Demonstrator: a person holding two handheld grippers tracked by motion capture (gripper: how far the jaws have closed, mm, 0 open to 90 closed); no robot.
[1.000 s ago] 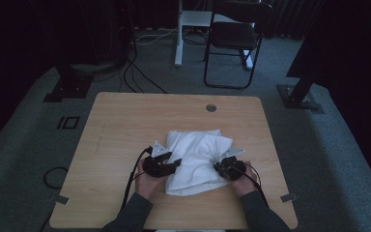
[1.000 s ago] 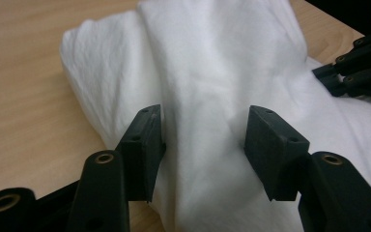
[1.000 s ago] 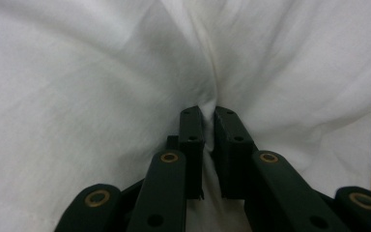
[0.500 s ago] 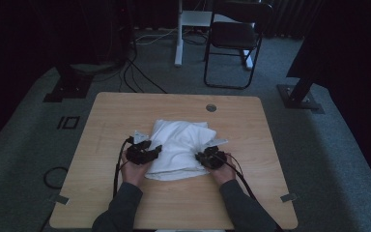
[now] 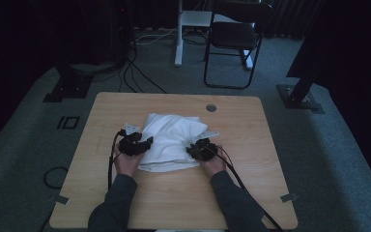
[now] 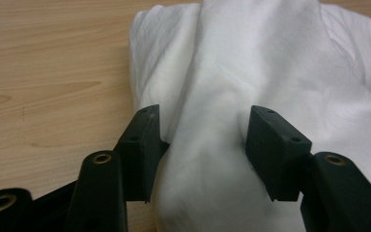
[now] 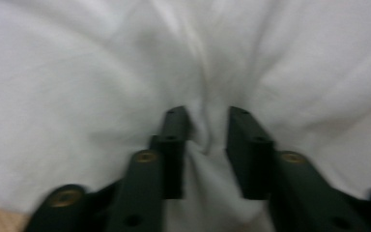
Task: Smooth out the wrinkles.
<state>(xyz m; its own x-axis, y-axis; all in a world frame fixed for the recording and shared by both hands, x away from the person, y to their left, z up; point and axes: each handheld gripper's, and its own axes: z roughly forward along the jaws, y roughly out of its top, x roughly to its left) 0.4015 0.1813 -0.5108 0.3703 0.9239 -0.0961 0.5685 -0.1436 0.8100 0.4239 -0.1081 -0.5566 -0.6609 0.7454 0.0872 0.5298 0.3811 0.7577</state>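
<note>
Light wooden rectangular table (image 5: 251, 193) — bare board apart from one small round grey grommet (image 5: 211, 108) near the far edge, at about 1 o'clock from the cloth.

White folded cloth (image 5: 171, 141), rumpled, lies flat a little left of the table's middle. In the left gripper view the cloth (image 6: 270, 72) is a thick stack of folds with a raised ridge running away from the camera.

Left gripper (image 5: 136, 145) sits at the cloth's 9 o'clock edge. Its black jaws stand about half apart, with that ridge bunched between them and the pads (image 6: 142, 140) touching the fabric on both sides — a hold on the fold.

Right gripper (image 5: 200, 150) is at the cloth's 4 o'clock edge. Its jaws have just been opening; in the right gripper view, which is blurred, a pinched pleat of cloth (image 7: 205, 135) stands in the narrow gap between them, and whether the pads still press it I cannot tell.
</note>
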